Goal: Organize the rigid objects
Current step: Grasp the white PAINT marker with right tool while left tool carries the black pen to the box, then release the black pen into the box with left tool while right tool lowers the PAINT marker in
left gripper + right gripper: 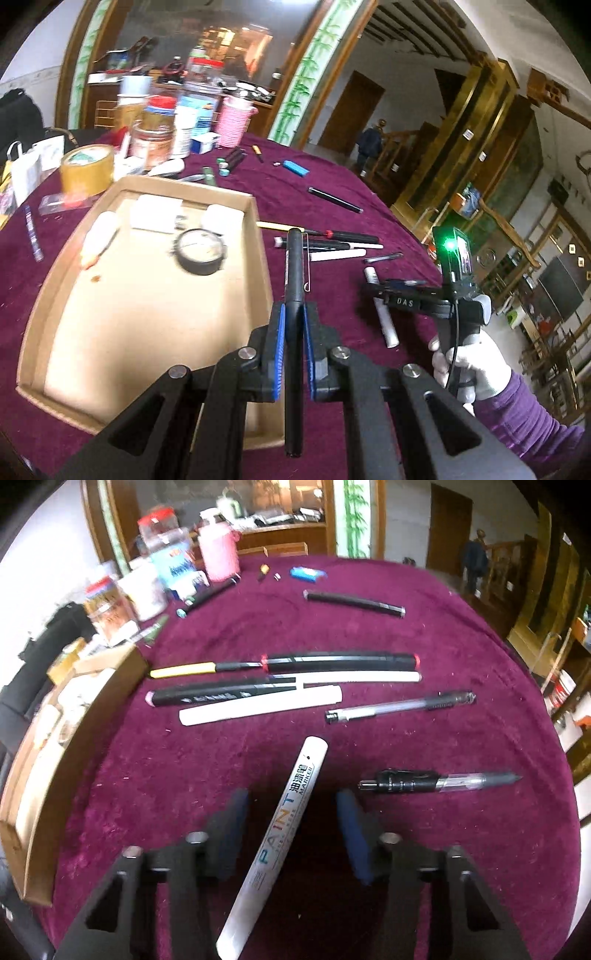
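Observation:
My left gripper (293,314) is shut on a black pen (294,280) and holds it above the right wall of the cardboard tray (258,236). The tray holds a black tape roll (200,252), white blocks (155,218) and a white tube. My right gripper (291,805) is open, its jaws either side of a white paint marker (280,823) lying on the purple cloth. It also shows in the left wrist view (373,288), above the same marker (384,317). Several pens and markers (280,686) lie in a row beyond it.
A black click pen (436,781) and a clear gel pen (399,705) lie to the right. A black stick (354,603), a blue lighter (306,572), jars, a pink container (219,552) and a tape roll (86,168) crowd the far side. The tray edge (74,738) stands at left.

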Demonstrator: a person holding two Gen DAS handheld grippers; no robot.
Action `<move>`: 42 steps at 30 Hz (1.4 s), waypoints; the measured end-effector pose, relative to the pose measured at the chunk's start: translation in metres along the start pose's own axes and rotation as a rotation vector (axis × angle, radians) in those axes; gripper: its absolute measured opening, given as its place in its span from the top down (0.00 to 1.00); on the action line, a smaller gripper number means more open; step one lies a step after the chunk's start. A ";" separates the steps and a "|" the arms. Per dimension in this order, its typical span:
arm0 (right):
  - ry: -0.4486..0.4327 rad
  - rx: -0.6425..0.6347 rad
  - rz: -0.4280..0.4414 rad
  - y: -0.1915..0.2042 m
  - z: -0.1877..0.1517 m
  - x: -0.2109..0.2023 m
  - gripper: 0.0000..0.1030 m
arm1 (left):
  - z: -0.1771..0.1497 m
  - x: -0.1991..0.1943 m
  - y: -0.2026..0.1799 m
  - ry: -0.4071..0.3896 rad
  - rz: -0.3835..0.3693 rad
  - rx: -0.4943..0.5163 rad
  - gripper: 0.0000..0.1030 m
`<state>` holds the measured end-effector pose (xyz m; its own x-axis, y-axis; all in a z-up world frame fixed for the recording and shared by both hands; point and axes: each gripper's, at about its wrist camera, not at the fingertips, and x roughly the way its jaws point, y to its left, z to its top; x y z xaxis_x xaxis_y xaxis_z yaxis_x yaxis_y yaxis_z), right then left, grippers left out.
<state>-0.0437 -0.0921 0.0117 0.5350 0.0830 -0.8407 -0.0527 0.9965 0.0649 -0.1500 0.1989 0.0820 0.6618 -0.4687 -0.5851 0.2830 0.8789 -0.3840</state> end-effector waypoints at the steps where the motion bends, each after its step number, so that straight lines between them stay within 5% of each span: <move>1: 0.004 -0.006 -0.011 0.001 0.001 0.001 0.59 | -0.001 -0.003 0.005 -0.002 0.007 -0.009 0.91; 8: 0.007 -0.033 -0.004 0.008 0.000 -0.004 0.85 | -0.007 -0.017 0.041 -0.011 0.035 -0.092 0.91; 23: -0.088 0.016 0.354 0.042 0.012 -0.065 0.85 | 0.015 -0.014 0.078 0.023 0.142 -0.110 0.91; 30: -0.021 0.011 0.563 0.095 0.029 -0.066 0.85 | 0.049 0.026 0.102 0.128 0.182 -0.147 0.91; 42: 0.160 0.023 0.702 0.170 0.043 -0.018 0.84 | 0.063 0.069 0.144 0.248 0.238 -0.242 0.91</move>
<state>-0.0266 0.0764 0.0610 0.2510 0.7032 -0.6652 -0.3202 0.7088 0.6285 -0.0196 0.2987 0.0313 0.4933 -0.2884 -0.8206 -0.0481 0.9329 -0.3568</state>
